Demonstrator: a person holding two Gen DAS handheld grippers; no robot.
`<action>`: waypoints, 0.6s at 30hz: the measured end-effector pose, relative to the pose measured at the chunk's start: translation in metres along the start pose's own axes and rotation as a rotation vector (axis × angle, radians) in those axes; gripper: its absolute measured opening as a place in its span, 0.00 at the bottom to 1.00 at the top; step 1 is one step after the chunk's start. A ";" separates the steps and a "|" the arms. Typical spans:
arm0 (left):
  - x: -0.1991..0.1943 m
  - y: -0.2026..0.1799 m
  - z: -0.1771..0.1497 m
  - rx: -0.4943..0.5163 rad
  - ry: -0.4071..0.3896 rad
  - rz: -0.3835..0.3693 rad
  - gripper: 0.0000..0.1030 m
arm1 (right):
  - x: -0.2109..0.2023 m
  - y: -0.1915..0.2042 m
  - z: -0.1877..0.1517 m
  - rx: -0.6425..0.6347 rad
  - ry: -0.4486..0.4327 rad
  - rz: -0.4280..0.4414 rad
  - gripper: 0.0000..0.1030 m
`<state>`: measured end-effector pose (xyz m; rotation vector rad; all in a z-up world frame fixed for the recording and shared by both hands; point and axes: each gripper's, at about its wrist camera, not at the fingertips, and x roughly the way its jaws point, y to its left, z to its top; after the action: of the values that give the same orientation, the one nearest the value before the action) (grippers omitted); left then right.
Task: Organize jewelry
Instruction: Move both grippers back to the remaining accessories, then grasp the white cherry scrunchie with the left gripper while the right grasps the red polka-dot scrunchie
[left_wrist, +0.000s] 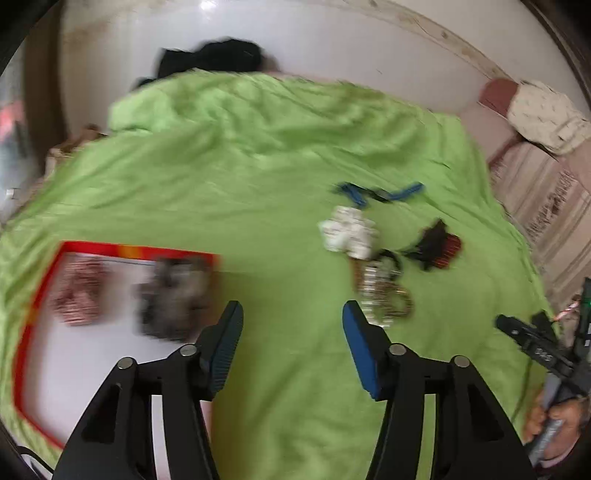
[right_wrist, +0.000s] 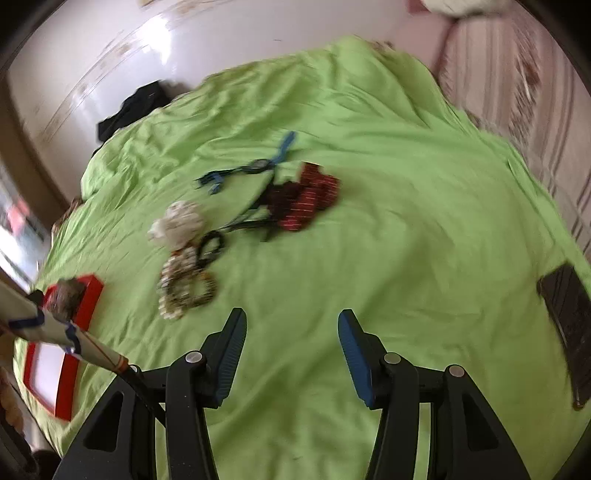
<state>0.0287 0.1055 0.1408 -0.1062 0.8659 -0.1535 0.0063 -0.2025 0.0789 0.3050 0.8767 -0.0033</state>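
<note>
A red-rimmed white tray (left_wrist: 136, 251) lies on the green sheet at the left, holding a pinkish beaded piece (left_wrist: 79, 288) and a blurred grey piece (left_wrist: 173, 295). Loose jewelry lies to its right: pearl and gold bracelets (left_wrist: 384, 295) (right_wrist: 184, 284), a white beaded bundle (left_wrist: 347, 232) (right_wrist: 177, 223), a red and dark piece (left_wrist: 439, 245) (right_wrist: 310, 203) and a blue strap (left_wrist: 376, 192) (right_wrist: 251, 166). My left gripper (left_wrist: 291, 314) hangs open between tray and bracelets, nothing between its fingers. My right gripper (right_wrist: 291, 317) is open over bare sheet, right of the bracelets.
The green sheet (right_wrist: 406, 221) covers a bed. A black garment (left_wrist: 210, 55) lies at its far edge and a pillow (left_wrist: 543, 114) at the far right. A dark flat object (right_wrist: 565, 314) rests on the sheet's right side. A hand (left_wrist: 554, 424) holds the other gripper at the left wrist view's right edge.
</note>
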 end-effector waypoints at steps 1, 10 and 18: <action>0.010 -0.009 0.003 0.004 0.016 -0.016 0.54 | 0.005 -0.011 0.002 0.026 0.003 0.015 0.54; 0.103 -0.041 0.049 -0.038 0.098 -0.060 0.54 | 0.054 -0.047 0.050 0.136 -0.008 0.090 0.54; 0.182 -0.038 0.080 -0.092 0.205 -0.104 0.57 | 0.115 -0.047 0.093 0.149 0.012 0.080 0.54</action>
<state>0.2028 0.0383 0.0622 -0.2251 1.0729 -0.2248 0.1447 -0.2585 0.0353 0.4797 0.8771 0.0077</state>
